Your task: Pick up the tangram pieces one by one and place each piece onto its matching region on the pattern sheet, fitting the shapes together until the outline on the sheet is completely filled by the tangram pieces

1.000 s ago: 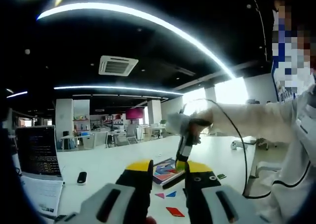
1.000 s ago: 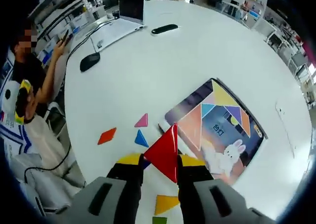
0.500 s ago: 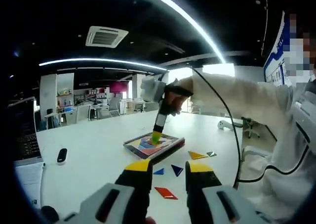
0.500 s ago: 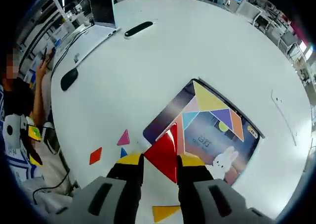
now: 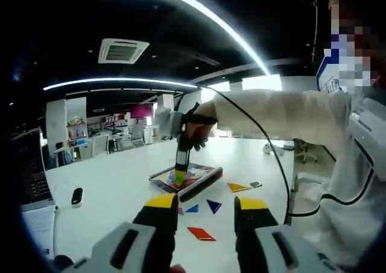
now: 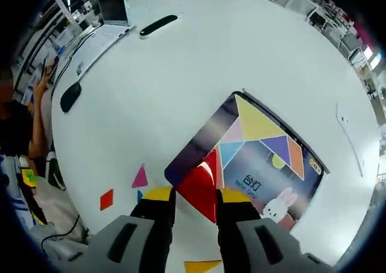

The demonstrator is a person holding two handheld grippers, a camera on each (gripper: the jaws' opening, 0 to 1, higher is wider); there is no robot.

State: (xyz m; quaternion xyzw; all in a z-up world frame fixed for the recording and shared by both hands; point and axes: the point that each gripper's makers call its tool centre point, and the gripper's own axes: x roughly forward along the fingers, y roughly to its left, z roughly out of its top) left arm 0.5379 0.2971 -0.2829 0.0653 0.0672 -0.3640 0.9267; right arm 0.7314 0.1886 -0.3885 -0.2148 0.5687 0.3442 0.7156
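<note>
Since the earlier frames the right gripper [image 6: 188, 196] has come further over the pattern sheet [image 6: 265, 164], so the big red triangle [image 6: 202, 185] it carries now overlaps the sheet's near edge instead of hanging short of it over the white table [image 6: 181, 74]. Right jaws are clamped on the red triangle, which stands upright between the yellow-tipped pads, its point toward the sheet's printed shapes. Printed on the sheet: a yellow triangle, pink, blue, purple and orange regions, and a white rabbit [image 6: 278, 205] near its lower corner. Loose on the table in the right gripper view: a pink triangle [image 6: 140, 178], a red-orange parallelogram [image 6: 107, 199], a blue piece [image 6: 139, 195] just showing beside the left jaw, and a yellow piece [image 6: 202, 266] at the bottom between the jaws. Farther off, a laptop [image 6: 108, 8], a black remote-like bar [image 6: 158, 25] and a black mouse [image 6: 70, 96]. In the left gripper view the left gripper [image 5: 205, 205] hangs above the table with its jaws apart and nothing between them; beyond, a hand [image 5: 196, 128] in a white sleeve holds the right gripper [image 5: 180, 175] down over the sheet [image 5: 187, 181]. Near it lie a red parallelogram [image 5: 199, 233], two blue triangles [image 5: 214, 205], a yellow triangle [image 5: 239, 187] and a small green piece [image 5: 256, 184].
</note>
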